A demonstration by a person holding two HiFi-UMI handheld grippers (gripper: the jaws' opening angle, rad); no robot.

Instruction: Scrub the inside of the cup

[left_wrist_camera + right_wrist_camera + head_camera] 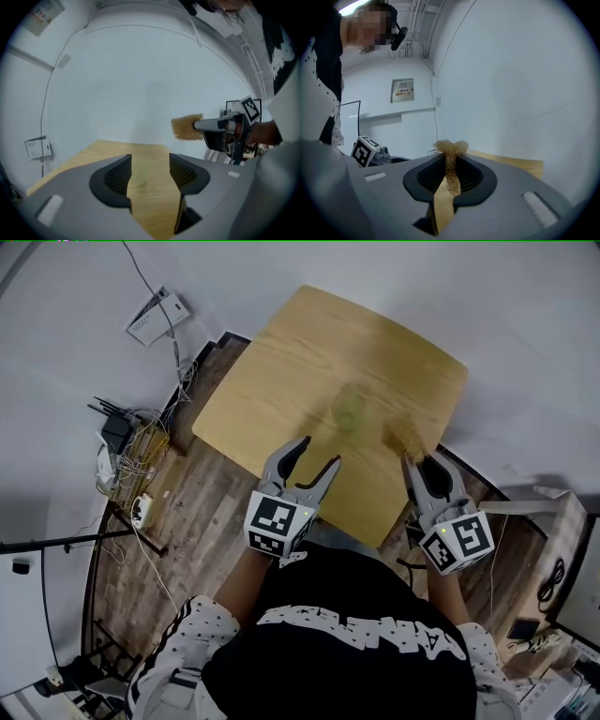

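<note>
A pale, see-through cup (349,414) stands upright on the wooden table (281,362), near its middle. My left gripper (320,451) hovers over the near table edge, short of the cup, open with nothing between its jaws. In the left gripper view the cup (139,169) shows ahead through the gap of the left gripper (150,165). My right gripper (419,456) is shut on a tan scrub pad (404,438), to the right of the cup. The pad (450,151) sticks out beyond the tips of the right gripper (450,161). In the left gripper view the pad (186,127) is held level above the table.
The table sits against a white wall (525,324). On the wooden floor to the left lie tangled cables, a black router (115,432) and a white power strip (142,510). A shelf with cords (553,568) stands to the right. A wall box (155,317) hangs at the upper left.
</note>
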